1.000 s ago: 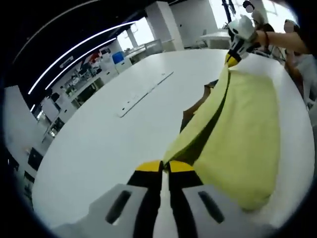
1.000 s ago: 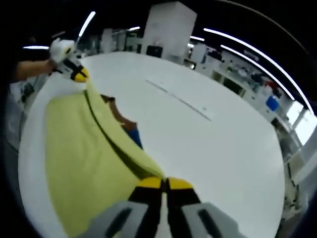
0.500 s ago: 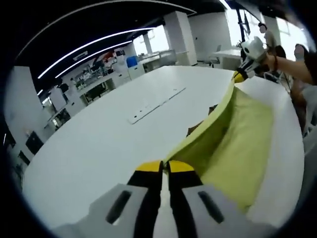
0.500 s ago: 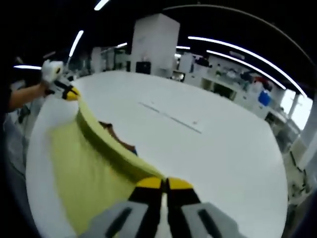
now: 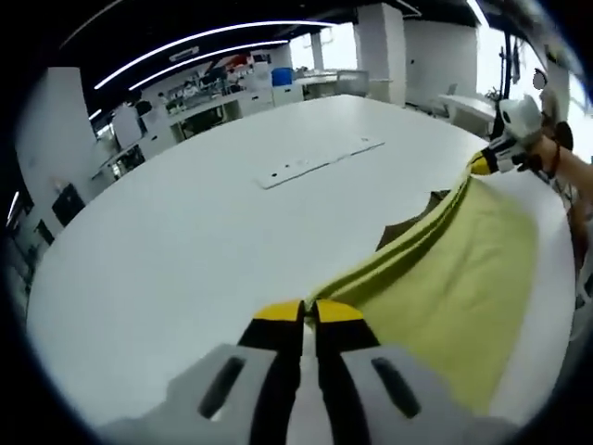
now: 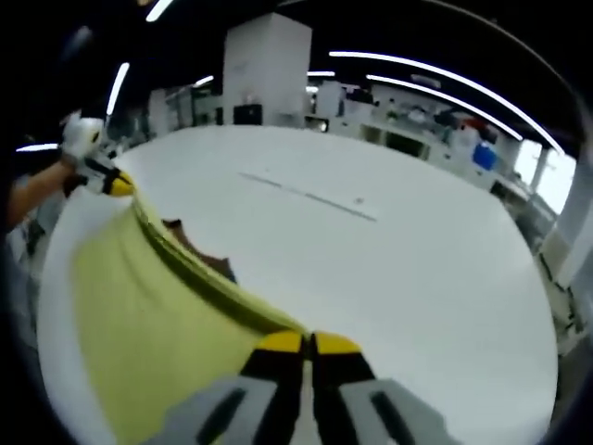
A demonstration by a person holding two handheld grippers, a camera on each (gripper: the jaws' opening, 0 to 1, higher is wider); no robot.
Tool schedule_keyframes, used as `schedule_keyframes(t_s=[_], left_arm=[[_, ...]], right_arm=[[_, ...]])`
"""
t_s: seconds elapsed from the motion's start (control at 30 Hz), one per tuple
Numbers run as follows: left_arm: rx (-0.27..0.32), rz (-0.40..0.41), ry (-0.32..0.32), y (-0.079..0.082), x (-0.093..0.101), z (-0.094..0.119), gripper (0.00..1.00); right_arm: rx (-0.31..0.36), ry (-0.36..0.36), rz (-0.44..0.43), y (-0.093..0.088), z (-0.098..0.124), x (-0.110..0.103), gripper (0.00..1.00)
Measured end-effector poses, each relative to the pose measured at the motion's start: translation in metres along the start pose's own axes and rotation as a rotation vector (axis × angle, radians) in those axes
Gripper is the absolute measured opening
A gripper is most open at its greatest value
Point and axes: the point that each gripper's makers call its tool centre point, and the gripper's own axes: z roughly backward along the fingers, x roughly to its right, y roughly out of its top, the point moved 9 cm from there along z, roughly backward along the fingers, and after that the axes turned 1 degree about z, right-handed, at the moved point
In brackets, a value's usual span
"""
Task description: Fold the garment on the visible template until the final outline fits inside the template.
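A yellow-green garment (image 5: 454,278) hangs stretched between the two grippers above a white table (image 5: 185,250). My left gripper (image 5: 308,313) is shut on one end of its upper edge. My right gripper (image 6: 308,345) is shut on the other end of the garment (image 6: 157,324). Each gripper shows far off in the other's view: the right gripper (image 5: 484,164) at the right, the left gripper (image 6: 113,184) at the left. A brown sheet (image 5: 408,227), perhaps the template, lies on the table under the cloth, mostly hidden, and shows as the brown sheet (image 6: 199,255).
A long white strip (image 5: 320,162) with small marks lies across the middle of the table (image 6: 417,269). A person's forearm (image 5: 570,171) holds the far gripper at the table's near side. Desks, shelves and pillars stand beyond the table.
Both cameras have tilted and shifted. The garment's taut held edge now sits lower and flatter over the table, and the brown sheet shows a little more.
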Motion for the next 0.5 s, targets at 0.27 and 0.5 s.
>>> schedule_keyframes(t_s=[0.27,0.5], left_arm=[[0.011,0.082,0.006,-0.008,-0.008,-0.009,0.04],[0.07,0.202,0.008,-0.013,-0.014,0.006,0.29]], right_arm=[[-0.003,-0.029,-0.069,-0.003,-0.005,0.004,0.02],[0.032,-0.012,-0.201,0.003,0.006,0.001,0.27]])
